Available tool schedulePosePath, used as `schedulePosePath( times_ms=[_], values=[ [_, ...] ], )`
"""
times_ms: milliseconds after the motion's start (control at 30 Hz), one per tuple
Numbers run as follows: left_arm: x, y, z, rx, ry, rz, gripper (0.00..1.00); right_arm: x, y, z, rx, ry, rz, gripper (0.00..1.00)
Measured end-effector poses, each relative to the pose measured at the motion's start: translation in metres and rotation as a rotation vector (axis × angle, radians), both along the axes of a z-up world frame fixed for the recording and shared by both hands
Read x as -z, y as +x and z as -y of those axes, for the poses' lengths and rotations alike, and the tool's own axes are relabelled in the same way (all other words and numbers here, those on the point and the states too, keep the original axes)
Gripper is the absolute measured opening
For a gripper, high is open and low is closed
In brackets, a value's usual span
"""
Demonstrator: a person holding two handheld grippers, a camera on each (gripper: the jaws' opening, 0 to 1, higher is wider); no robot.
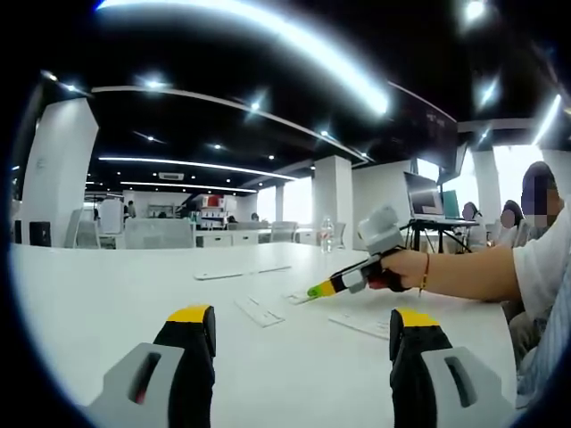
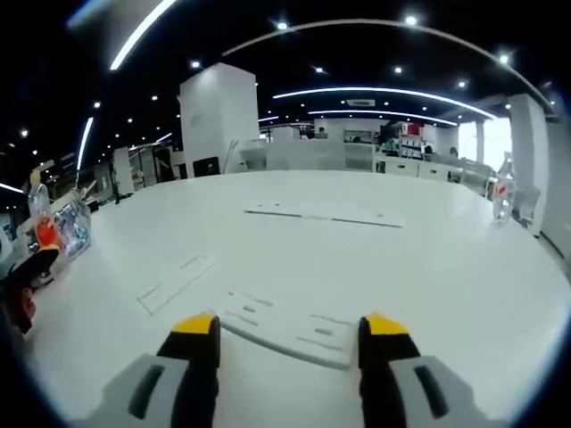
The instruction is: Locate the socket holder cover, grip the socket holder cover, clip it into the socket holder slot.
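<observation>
Just beyond open right claw (image 2: 287, 332): socket holder cover (image 2: 287, 326), flat.

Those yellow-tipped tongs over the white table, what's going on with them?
A person holds a pair of tongs in each hand above a white table. The right tongs are open and hover just short of a flat white socket holder piece, not gripping it yet. The left tongs are open and hold nothing. Other flat white pieces lie further out. Nothing is clipped together yet, as far as I can tell.
</observation>
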State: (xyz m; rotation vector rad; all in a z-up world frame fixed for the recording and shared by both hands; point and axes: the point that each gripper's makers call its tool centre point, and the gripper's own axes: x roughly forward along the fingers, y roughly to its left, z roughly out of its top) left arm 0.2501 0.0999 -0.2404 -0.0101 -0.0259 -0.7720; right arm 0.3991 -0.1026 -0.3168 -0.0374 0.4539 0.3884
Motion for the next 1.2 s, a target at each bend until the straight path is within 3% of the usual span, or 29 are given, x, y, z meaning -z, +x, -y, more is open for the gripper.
schedulePosePath(
  times_ms=[600,633,667,733,767,800,833,900,933,1033,1200],
  values=[
    [0.001,0.001,0.002,-0.001,0.002,-0.003,0.80,-0.003,-0.001,-0.012,-0.019,-0.006,0.003,0.66],
    [0.001,0.001,0.002,-0.001,0.002,-0.003,0.80,-0.003,-0.001,-0.012,-0.020,-0.014,0.008,0.65],
    [0.000,0.001,0.002,-0.001,0.002,-0.003,0.80,-0.006,-0.001,-0.014,-0.030,-0.012,0.024,0.56],
    [0.000,0.001,0.003,-0.001,0.001,-0.002,0.80,-0.012,-0.008,-0.035,-0.111,0.089,0.006,0.48],
    [0.000,0.001,0.003,-0.001,0.002,-0.003,0.80,-0.012,-0.005,-0.031,-0.091,0.050,0.015,0.49],
    [0.000,0.001,0.003,-0.002,0.003,-0.004,0.80,-0.011,0.001,-0.018,-0.046,-0.061,0.045,0.50],
    [0.000,0.002,0.003,-0.005,0.003,-0.006,0.80,-0.013,0.006,-0.015,-0.048,-0.125,0.084,0.50],
    [0.000,0.002,0.003,-0.007,0.001,-0.006,0.80,-0.008,0.000,-0.024,-0.063,0.035,0.009,0.49],
    [-0.001,0.001,0.003,-0.005,-0.002,-0.004,0.80,-0.008,0.000,-0.023,-0.067,0.048,0.001,0.50],
    [-0.002,0.001,0.004,-0.004,-0.004,-0.002,0.80,-0.008,-0.001,-0.018,-0.055,0.003,0.025,0.50],
    [-0.004,0.001,0.004,-0.001,-0.005,0.002,0.80,-0.010,-0.005,-0.024,-0.072,0.002,0.023,0.50]
  ],
)
